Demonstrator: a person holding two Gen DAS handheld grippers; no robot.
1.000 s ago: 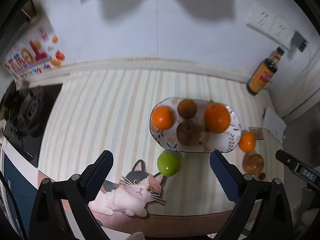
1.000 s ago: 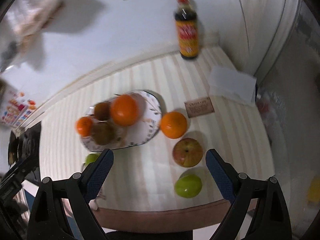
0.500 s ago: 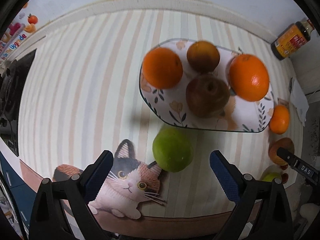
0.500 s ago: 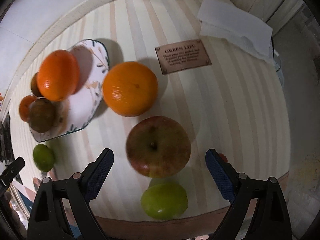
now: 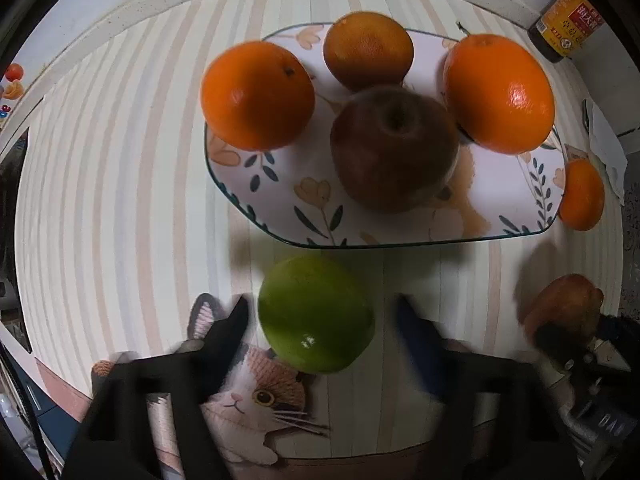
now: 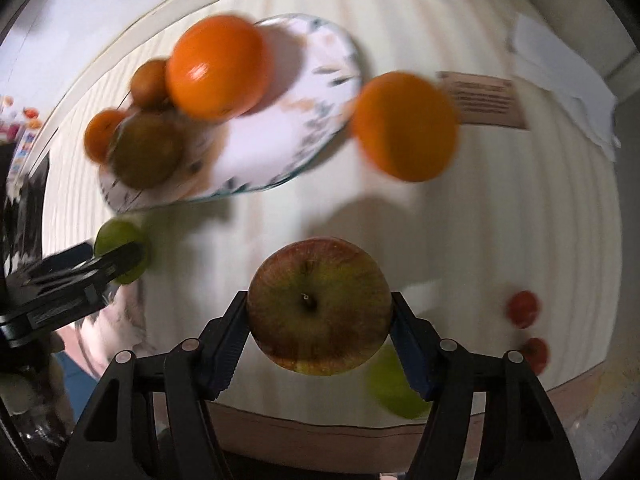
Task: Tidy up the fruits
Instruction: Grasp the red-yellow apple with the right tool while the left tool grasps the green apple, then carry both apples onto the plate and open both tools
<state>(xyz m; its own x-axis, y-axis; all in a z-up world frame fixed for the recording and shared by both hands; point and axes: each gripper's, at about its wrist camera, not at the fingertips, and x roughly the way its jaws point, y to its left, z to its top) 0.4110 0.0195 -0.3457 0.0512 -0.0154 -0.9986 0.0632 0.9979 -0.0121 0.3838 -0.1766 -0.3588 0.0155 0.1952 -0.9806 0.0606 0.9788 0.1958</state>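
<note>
Red-green apple (image 6: 319, 306) gripped stem-up between both fingers of the right gripper (image 6: 319, 318), pads pressed on its flanks; a green fruit (image 6: 394, 386) lies partly hidden at its 5 o'clock, a loose orange (image 6: 405, 126) at 1 o'clock. Left gripper (image 5: 320, 322), blurred, has its fingers spread either side of a green apple (image 5: 316, 320), contact indiscernible; the floral plate (image 5: 500, 200), at 12 o'clock from it, carries two oranges, a brown apple (image 5: 394, 148) and a darker fruit on the striped mat (image 5: 120, 180).

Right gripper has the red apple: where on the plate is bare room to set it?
Free: the plate front-right, between the brown apple and the rim; also its front-left corner below the left orange. Crowded: the back row, where the fruits sit close.
</note>
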